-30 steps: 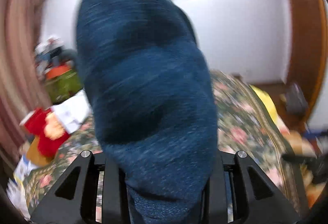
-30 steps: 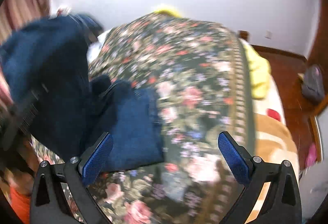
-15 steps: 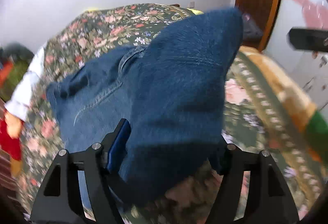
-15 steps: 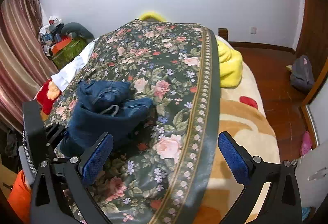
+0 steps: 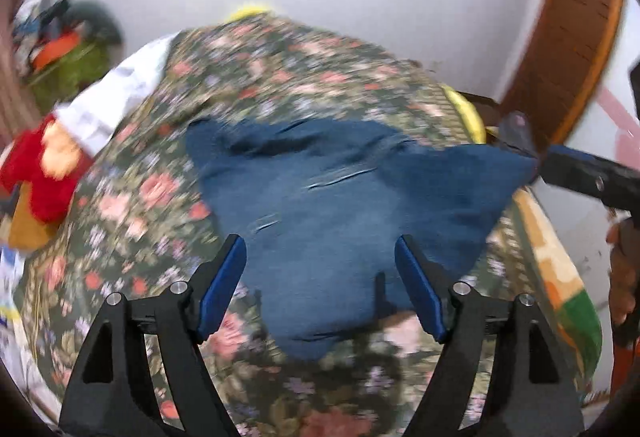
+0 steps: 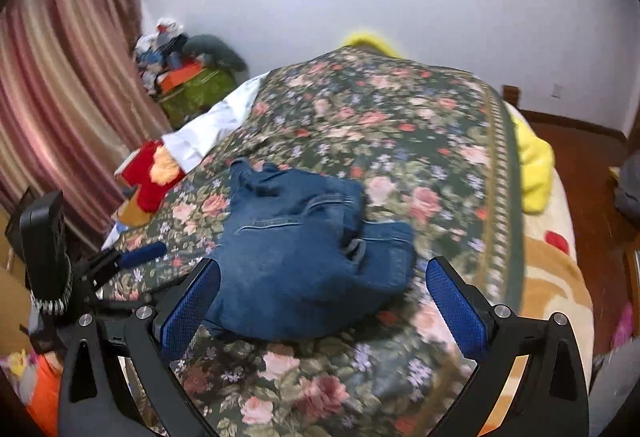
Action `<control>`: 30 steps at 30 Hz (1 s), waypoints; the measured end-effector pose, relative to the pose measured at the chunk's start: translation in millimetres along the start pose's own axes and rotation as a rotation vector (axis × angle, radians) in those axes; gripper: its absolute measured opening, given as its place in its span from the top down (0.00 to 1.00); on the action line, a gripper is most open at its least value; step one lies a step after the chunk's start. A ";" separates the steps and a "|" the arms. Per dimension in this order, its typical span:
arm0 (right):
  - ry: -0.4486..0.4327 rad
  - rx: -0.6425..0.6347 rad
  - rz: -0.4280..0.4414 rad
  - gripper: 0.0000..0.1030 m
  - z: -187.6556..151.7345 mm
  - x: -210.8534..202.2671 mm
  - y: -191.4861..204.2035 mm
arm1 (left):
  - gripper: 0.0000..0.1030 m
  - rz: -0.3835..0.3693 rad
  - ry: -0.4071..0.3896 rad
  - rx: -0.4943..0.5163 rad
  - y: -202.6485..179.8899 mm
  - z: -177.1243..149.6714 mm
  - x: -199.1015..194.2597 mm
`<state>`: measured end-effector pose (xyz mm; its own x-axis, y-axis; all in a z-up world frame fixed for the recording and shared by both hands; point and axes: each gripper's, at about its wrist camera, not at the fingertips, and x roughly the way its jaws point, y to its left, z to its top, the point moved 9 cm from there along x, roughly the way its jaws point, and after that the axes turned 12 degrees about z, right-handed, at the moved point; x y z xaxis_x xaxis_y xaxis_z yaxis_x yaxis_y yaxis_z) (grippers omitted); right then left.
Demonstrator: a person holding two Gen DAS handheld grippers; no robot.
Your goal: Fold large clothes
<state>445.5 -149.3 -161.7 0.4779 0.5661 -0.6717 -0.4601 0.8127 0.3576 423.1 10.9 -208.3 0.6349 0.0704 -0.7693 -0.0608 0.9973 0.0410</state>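
A pair of blue jeans (image 5: 340, 197) lies bunched in a loose fold on the floral bedspread (image 5: 280, 77). My left gripper (image 5: 320, 287) hovers over the near edge of the jeans. Its jaws are opening, and the denim lies below and between the blue pads without being pressed. In the right wrist view the jeans (image 6: 296, 261) sit just beyond my right gripper (image 6: 322, 303), which stands wide open and holds nothing. One blue-padded finger (image 6: 142, 253) of the left gripper shows at the left there. A black finger (image 5: 580, 177) of the right gripper reaches close to the jeans' right corner.
A yellow blanket (image 6: 532, 165) and an orange-patterned blanket (image 6: 552, 289) lie along the bed's right side. A red plush toy (image 6: 148, 173) and white sheet (image 6: 216, 121) lie at the left edge, by striped curtains (image 6: 60, 97). A cluttered green box (image 6: 192, 85) stands in the corner.
The left gripper let go of the jeans, which dropped from hanging in front of the camera onto the bedspread. Its jaws spread apart. The right gripper moved closer to the jeans.
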 end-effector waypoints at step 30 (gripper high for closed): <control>0.151 -0.013 -0.095 0.00 -25.8 29.5 -44.3 | 0.08 0.074 0.034 -0.033 54.4 -6.1 41.1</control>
<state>460.7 -172.1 -214.1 0.4022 0.4587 -0.7923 -0.4283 0.8592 0.2800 441.2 67.9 -241.6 0.6015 0.1423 -0.7861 -0.1322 0.9882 0.0778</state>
